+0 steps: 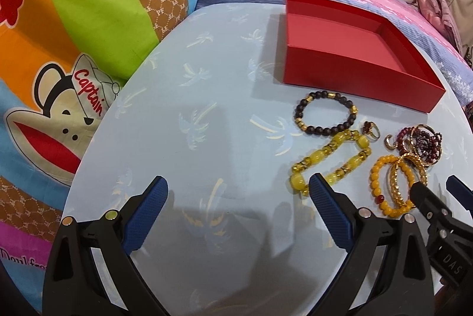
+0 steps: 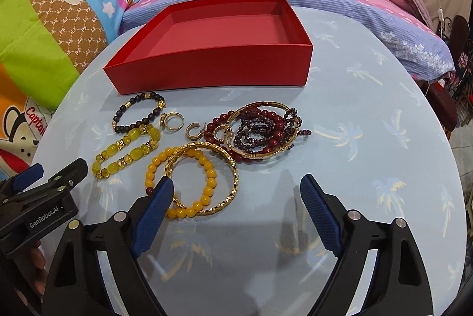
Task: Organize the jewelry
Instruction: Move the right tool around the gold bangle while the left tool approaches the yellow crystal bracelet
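While hovering low over the pale blue table [image 2: 369,97], both grippers spread wide, grasping nothing: left gripper [image 1: 239,191] at bottom centre of its view above bare cloth, right gripper [image 2: 236,191] at bottom centre of its own. Red box [image 2: 212,49] upper centre of the right view, upper right in the left view, nothing inside. Jewelry just below the box: dark bead bracelet [image 2: 139,114] and yellow glass bracelet [image 2: 127,151] centre left, ring [image 2: 173,120] between, orange bead bracelet [image 2: 181,183] crossed by a gold bangle [image 2: 207,177] beside the right gripper's left finger, dark red beads [image 2: 263,132] tangled at centre.
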Tool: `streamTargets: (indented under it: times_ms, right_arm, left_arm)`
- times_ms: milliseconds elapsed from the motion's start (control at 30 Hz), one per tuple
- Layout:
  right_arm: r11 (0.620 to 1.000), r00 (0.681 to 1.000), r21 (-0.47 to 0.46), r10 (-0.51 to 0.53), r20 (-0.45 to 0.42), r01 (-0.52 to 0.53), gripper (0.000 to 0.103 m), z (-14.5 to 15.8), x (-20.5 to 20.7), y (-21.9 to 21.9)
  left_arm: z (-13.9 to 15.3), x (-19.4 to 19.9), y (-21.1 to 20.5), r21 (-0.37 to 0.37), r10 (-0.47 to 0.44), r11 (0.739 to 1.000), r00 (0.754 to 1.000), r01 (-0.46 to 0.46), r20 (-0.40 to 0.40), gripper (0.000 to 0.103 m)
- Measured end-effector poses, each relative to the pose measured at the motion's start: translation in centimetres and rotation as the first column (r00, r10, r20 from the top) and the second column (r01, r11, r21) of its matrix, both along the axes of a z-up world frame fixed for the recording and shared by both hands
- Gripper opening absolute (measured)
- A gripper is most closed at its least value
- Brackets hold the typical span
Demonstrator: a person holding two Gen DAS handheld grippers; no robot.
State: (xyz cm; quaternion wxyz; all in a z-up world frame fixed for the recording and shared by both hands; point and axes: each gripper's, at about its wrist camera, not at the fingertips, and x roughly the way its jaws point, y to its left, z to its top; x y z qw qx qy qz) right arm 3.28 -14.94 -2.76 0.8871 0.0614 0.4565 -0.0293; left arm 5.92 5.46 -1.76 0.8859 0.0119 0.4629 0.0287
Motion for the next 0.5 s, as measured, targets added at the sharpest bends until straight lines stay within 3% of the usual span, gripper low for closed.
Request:
streamTargets:
  times_ms: [433, 467, 500]
  right_arm:
    - [0.998, 0.997, -0.022, 0.063, -0.033, -0.064, 0.082, -1.1, 1.4, 2.5]
    - [0.998, 0.998, -0.015, 0.060, -0.029, -0.060, 0.080, -1.1, 1.4, 2.4]
    - [0.998, 0.998, -0.016, 0.055, -0.025, -0.055, 0.069, -1.1, 1.4, 2.3]
  left_arm:
    - [0.1, 0.1, 0.7, -0.016, 0.008, 1.000, 1.000, -0.008, 0.002, 0.092]
    - [0.0, 0.1, 0.7, -0.018, 0.007, 1.000, 1.000, -0.007, 0.001, 0.092]
    - [0.1, 0.1, 0.6, -0.019, 0.007, 1.000, 1.000, -0.007, 0.002, 0.092]
